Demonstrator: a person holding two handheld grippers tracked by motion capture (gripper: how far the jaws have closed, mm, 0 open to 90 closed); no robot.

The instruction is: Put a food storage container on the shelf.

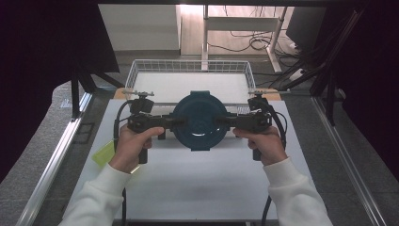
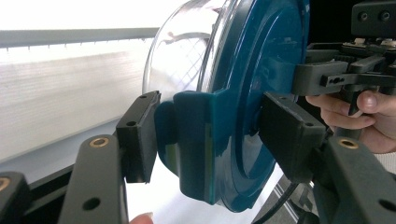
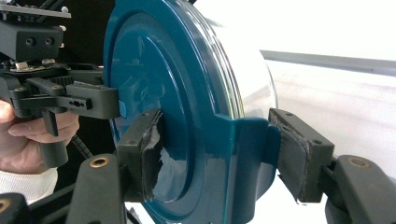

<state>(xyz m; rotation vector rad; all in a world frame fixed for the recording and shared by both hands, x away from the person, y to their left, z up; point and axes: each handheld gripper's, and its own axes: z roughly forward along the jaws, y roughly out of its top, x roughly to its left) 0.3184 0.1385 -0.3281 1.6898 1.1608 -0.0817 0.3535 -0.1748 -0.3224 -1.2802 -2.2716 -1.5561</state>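
Observation:
A round container with a dark teal clip lid and a clear glass bowl is held between both grippers over the white table. Its lid faces the high camera. My left gripper is shut on the lid's left latch tab, one pad on the tab's outer side and the other against the lid face. My right gripper is shut on the opposite tab, with its worn pads on either side. The bowl's underside is hidden behind the lid.
A white wire basket stands at the table's far edge, just behind the container. A yellow-green tag lies off the table's left edge. Metal rails run along both sides. Desk legs and cables lie on the floor beyond.

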